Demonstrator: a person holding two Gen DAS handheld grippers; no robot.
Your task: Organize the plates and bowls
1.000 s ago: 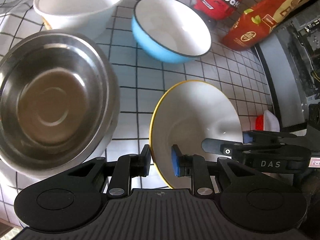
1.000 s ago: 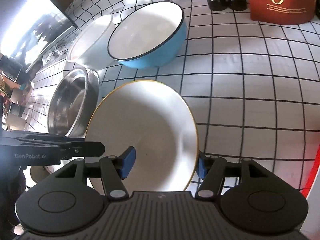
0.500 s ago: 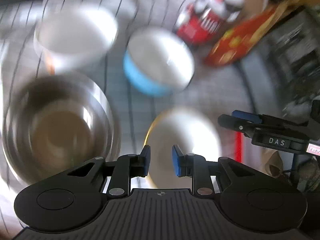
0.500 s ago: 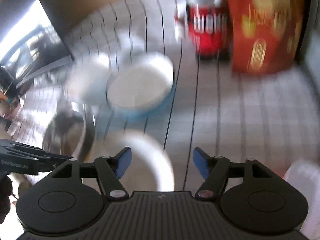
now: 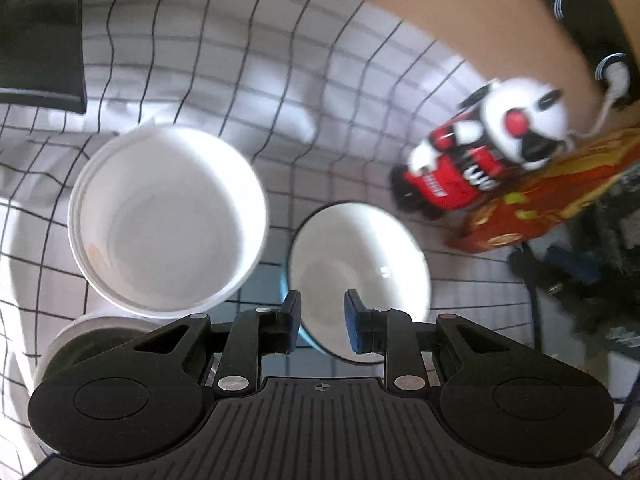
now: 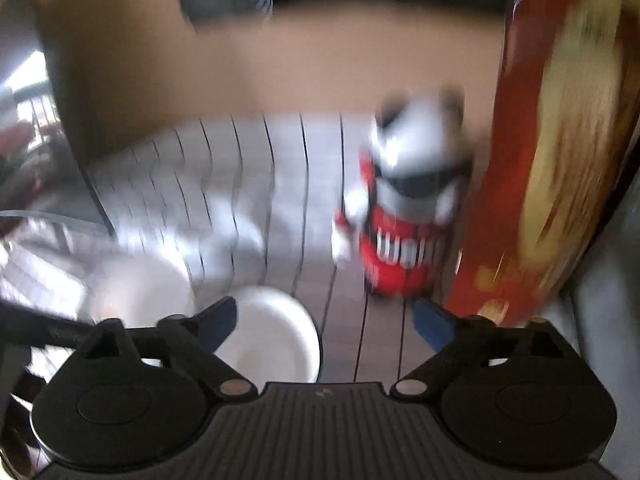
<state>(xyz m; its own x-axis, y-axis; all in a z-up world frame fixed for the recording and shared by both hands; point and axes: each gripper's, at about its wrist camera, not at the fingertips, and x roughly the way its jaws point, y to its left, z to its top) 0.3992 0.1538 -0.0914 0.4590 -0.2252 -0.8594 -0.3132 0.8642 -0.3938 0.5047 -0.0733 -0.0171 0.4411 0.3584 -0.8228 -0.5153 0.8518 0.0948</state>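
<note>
In the left wrist view a white deep bowl [image 5: 164, 220] stands on the checked cloth at the left. A blue bowl with a white inside [image 5: 360, 276] stands right of it. My left gripper [image 5: 320, 320] is open and empty, above the near left rim of the blue bowl. A steel bowl's rim [image 5: 92, 328] peeks out behind my left finger. In the blurred right wrist view my right gripper [image 6: 324, 324] is wide open and empty, with the blue bowl [image 6: 272, 336] below its left finger and the white bowl [image 6: 136, 292] farther left. The yellow-rimmed bowl is out of view.
A red and white robot toy [image 5: 480, 164] [image 6: 404, 232] and a red snack bag [image 5: 540, 208] [image 6: 560, 140] stand at the back right. A dark panel [image 5: 40, 32] lies at the back left. A brown wall [image 5: 460, 12] rises behind the table.
Both grippers have lifted and tilted up and away from the yellow-rimmed bowl, which has left both views. The left jaws have opened a little wider. The right gripper stays open.
</note>
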